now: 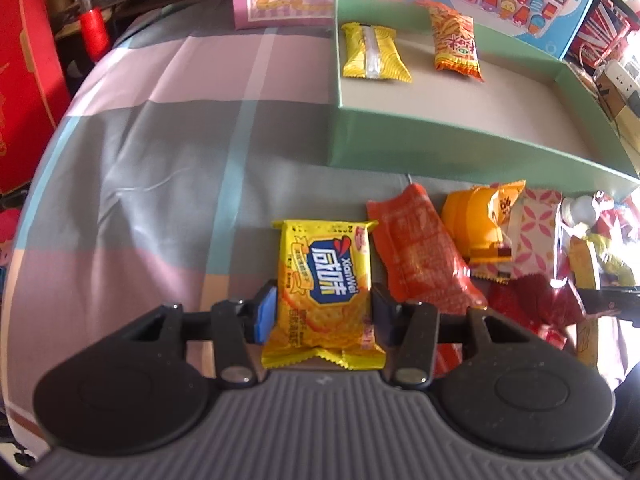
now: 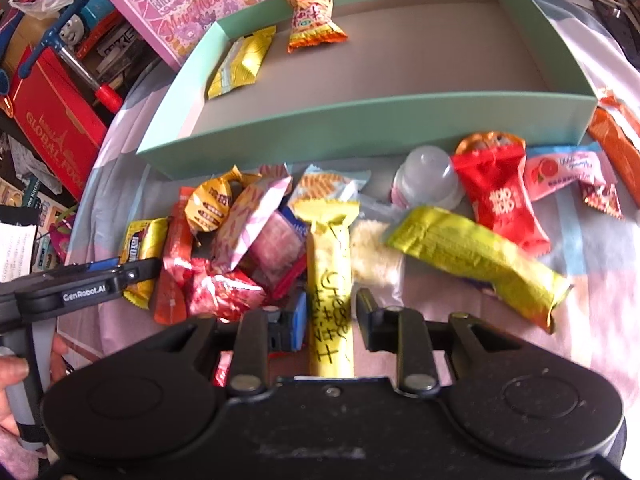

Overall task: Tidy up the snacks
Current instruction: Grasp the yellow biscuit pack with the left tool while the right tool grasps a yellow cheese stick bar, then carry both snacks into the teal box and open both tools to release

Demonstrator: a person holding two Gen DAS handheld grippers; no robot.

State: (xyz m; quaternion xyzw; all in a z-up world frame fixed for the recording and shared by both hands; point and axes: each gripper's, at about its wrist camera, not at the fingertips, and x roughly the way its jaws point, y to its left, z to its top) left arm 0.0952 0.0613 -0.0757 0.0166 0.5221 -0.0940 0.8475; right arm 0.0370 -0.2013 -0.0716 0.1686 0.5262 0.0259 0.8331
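The left gripper (image 1: 323,312) has a yellow cracker packet (image 1: 326,292) between its fingers, both pads touching the packet's long sides, so it is clenched on it. The packet is flat and rectangular with crimped ends, printed with square crackers and a blue badge reading "XianWei" beside large white Chinese characters. It sits at the left end of the snack pile (image 2: 280,240) on the striped bedsheet (image 1: 160,160), just in front of the green box (image 1: 400,136).

The right gripper (image 2: 330,320) straddles a long pale-yellow bar (image 2: 330,280) with black handwriting along it that I cannot read. Its left pad is against the bar, while a narrow gap shows at the right finger, so whether it grips is unclear.

The green box is a shallow open tray with a grey-brown floor. It holds two snacks near its far left corner: a yellow packet (image 1: 374,52) lying seam-up, and an orange packet (image 1: 454,40) with red characters leaning against the far wall.

Beside the bar lie a yellow-green bar (image 2: 480,264), a red packet (image 2: 500,200), a clear jelly cup (image 2: 428,180) and a pink wrapper (image 2: 560,172) showing a grapefruit slice. The left gripper's arm reads "GenRobot.AI". Behind the box, a pink card (image 2: 192,4) says "Happy Birthday".
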